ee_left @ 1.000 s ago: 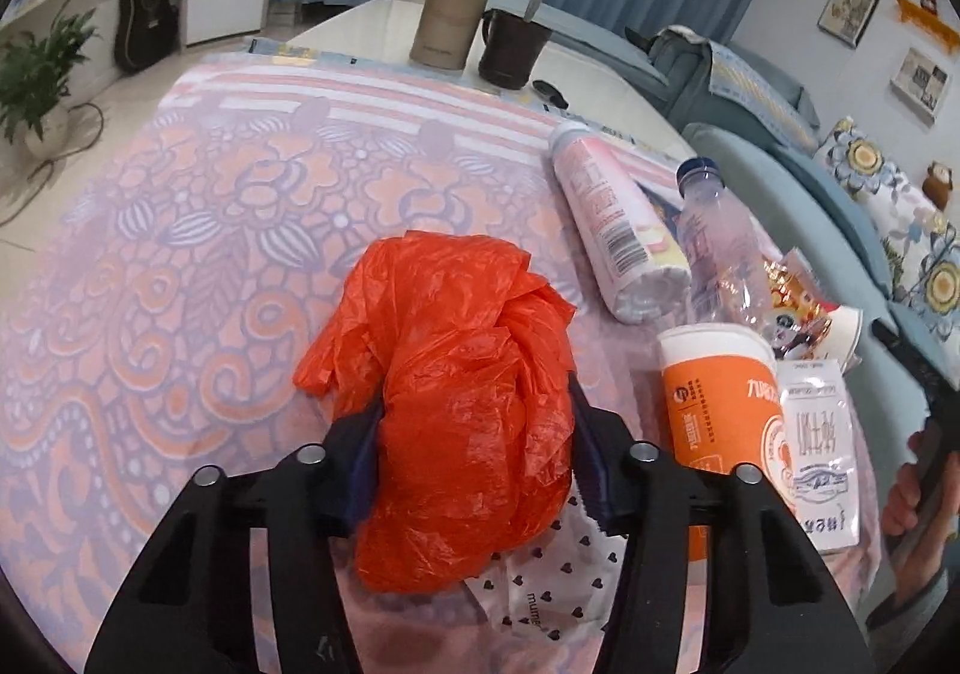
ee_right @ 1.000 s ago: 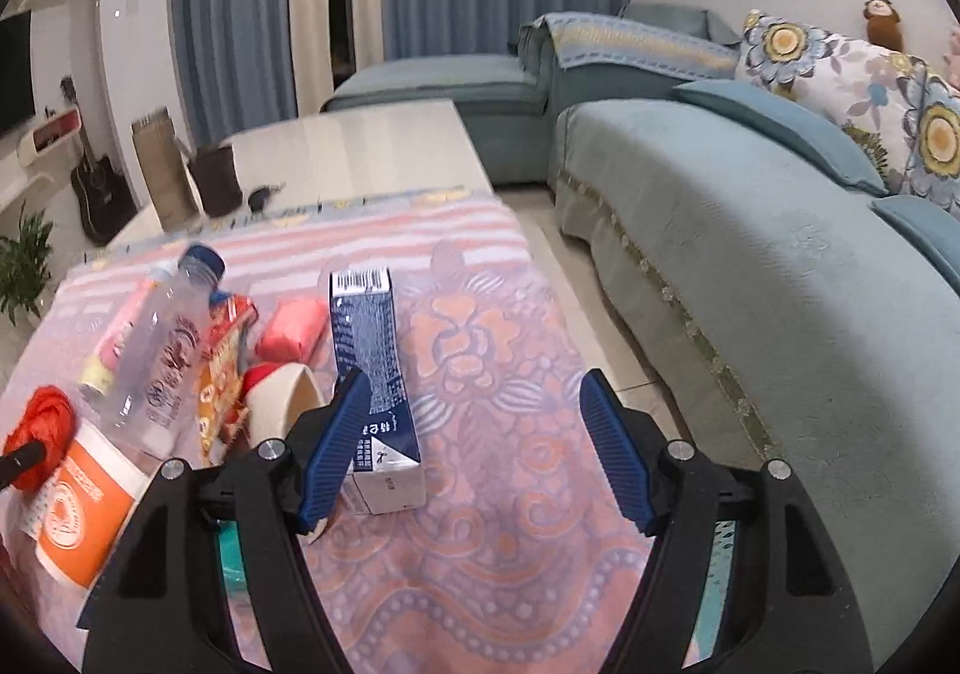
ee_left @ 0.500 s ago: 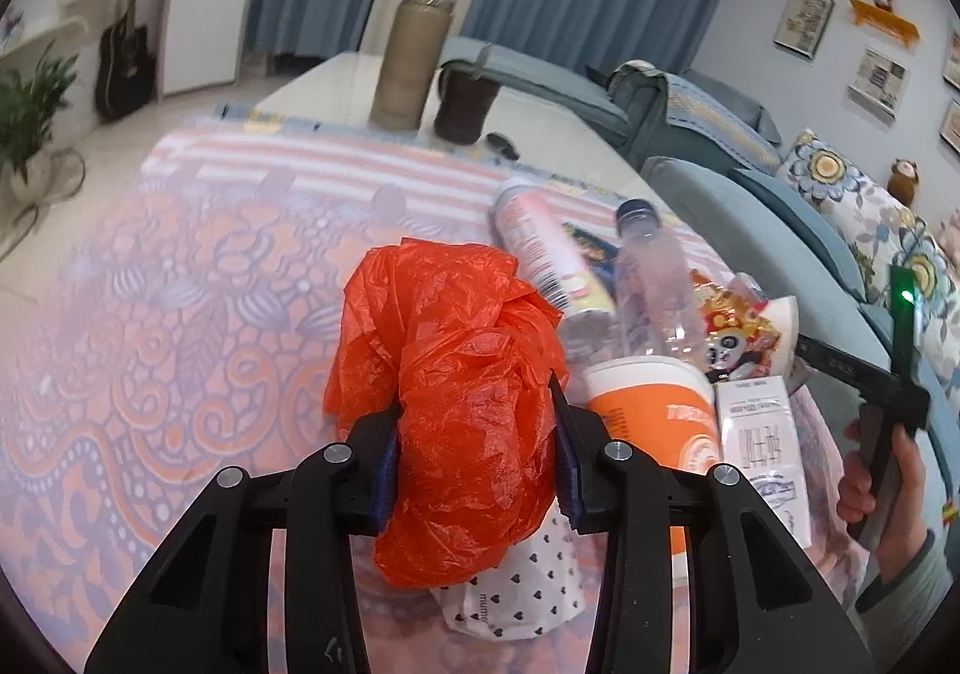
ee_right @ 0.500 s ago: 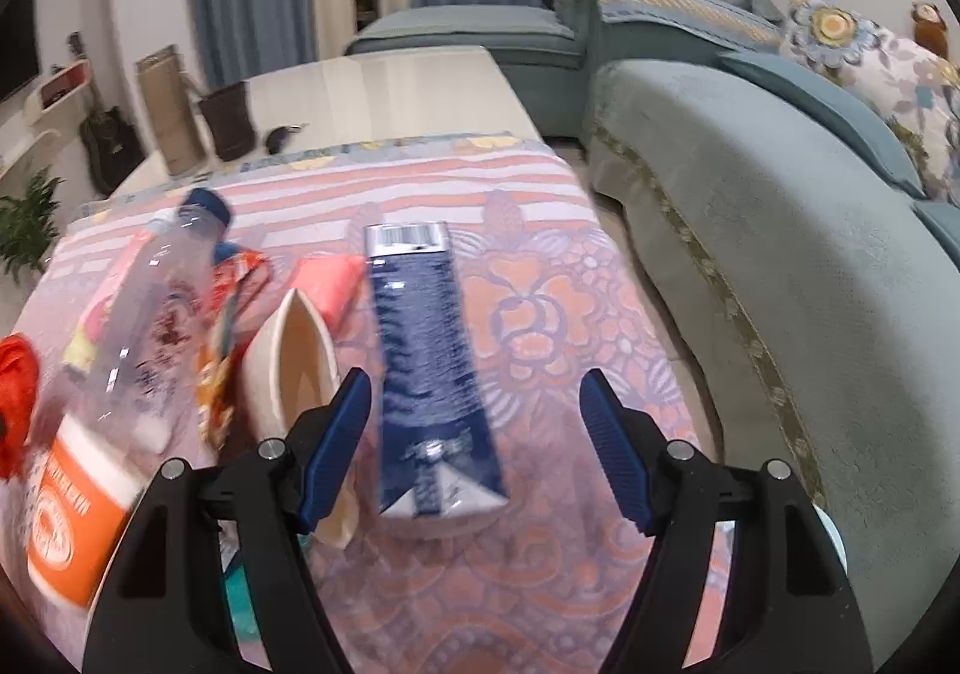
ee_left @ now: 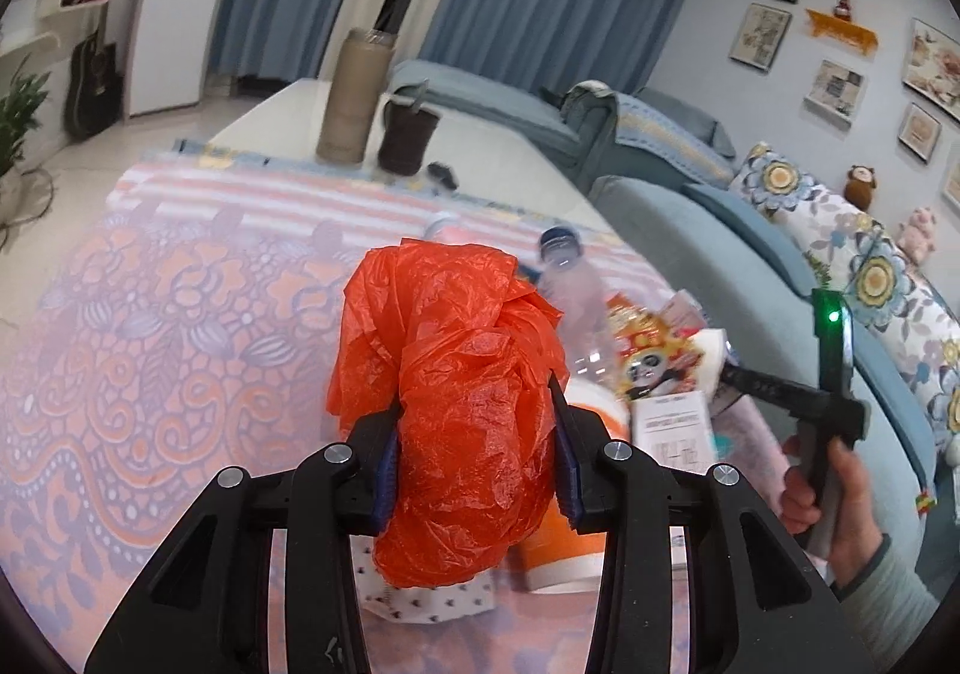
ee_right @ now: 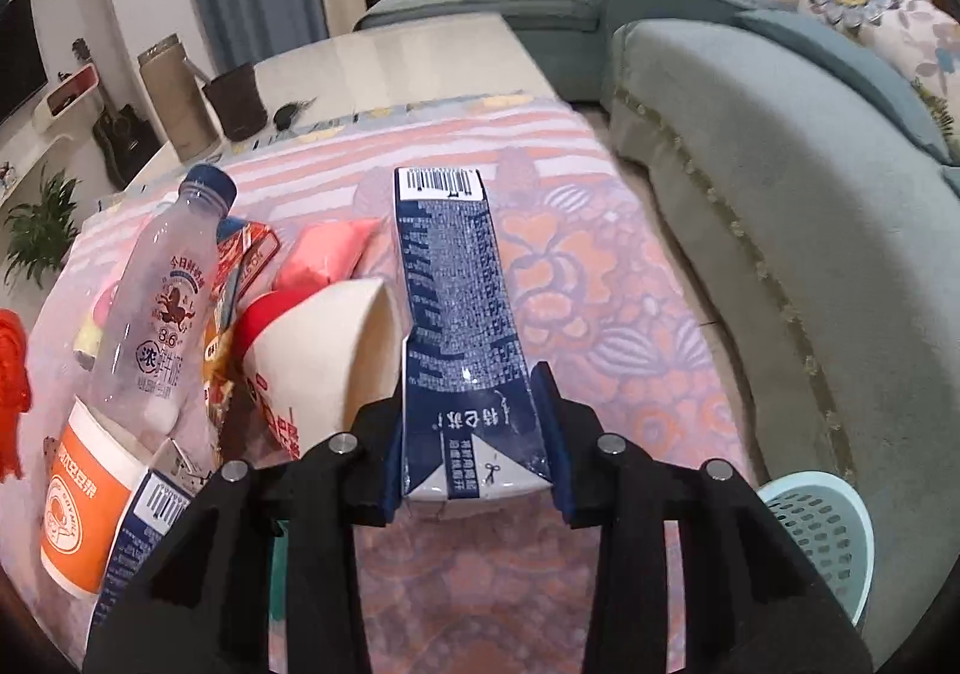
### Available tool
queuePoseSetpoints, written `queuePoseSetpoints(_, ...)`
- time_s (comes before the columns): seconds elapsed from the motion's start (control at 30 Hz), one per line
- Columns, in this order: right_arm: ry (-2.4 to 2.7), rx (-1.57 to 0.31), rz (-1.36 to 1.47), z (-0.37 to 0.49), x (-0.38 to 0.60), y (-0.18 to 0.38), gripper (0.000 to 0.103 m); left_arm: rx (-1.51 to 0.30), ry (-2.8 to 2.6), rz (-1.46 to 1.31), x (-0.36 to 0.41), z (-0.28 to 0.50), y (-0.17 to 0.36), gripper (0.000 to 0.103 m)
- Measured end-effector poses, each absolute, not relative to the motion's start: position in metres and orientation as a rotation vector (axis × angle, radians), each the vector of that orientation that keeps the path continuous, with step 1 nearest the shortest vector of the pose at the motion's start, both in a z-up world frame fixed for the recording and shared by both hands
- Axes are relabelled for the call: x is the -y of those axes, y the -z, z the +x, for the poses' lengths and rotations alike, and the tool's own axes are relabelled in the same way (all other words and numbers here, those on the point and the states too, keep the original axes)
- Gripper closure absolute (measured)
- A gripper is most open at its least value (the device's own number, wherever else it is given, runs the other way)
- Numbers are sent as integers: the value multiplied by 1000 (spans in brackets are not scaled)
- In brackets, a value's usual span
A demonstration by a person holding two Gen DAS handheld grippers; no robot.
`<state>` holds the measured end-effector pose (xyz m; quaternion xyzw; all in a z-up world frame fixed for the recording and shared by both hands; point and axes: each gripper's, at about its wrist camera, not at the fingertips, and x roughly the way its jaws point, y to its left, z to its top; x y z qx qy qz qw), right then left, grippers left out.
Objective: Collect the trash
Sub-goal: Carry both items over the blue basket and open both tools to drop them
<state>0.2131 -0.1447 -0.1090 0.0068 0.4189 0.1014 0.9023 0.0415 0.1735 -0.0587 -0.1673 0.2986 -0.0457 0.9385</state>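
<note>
Low in the centre of the left wrist view, we see our left gripper (ee_left: pixel 474 446) clamped on a crumpled orange plastic bag (ee_left: pixel 456 404), above the patterned cloth (ee_left: pixel 150 344). Through the right wrist view, our right gripper (ee_right: pixel 474 434) pinches a dark blue carton (ee_right: pixel 459 314) at lower centre; a mint basket (ee_right: pixel 822 530) sits lower right.

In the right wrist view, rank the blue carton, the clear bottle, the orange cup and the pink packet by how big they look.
1. blue carton, though it is nearest, held in the right gripper
2. clear bottle
3. orange cup, partly hidden by the bottle, so unsure
4. pink packet, farthest away
</note>
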Motion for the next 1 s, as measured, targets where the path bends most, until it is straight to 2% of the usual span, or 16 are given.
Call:
queuePoseSetpoints(0.27,-136,-709,72,148,191,69,69,-559,227,-270,-117,32,24,65)
queuePoseSetpoints(0.57,-31,-630,137,68,269,44,69,-554,512,-205,11,44,4,65)
queuePoseSetpoints(0.73,56,-635,196,35,319,52,69,-591,626,-133,80,56,14,65)
queuePoseSetpoints(1.0,221,-780,326,13,391,112,69,-696,740,-1,173,73,45,65)
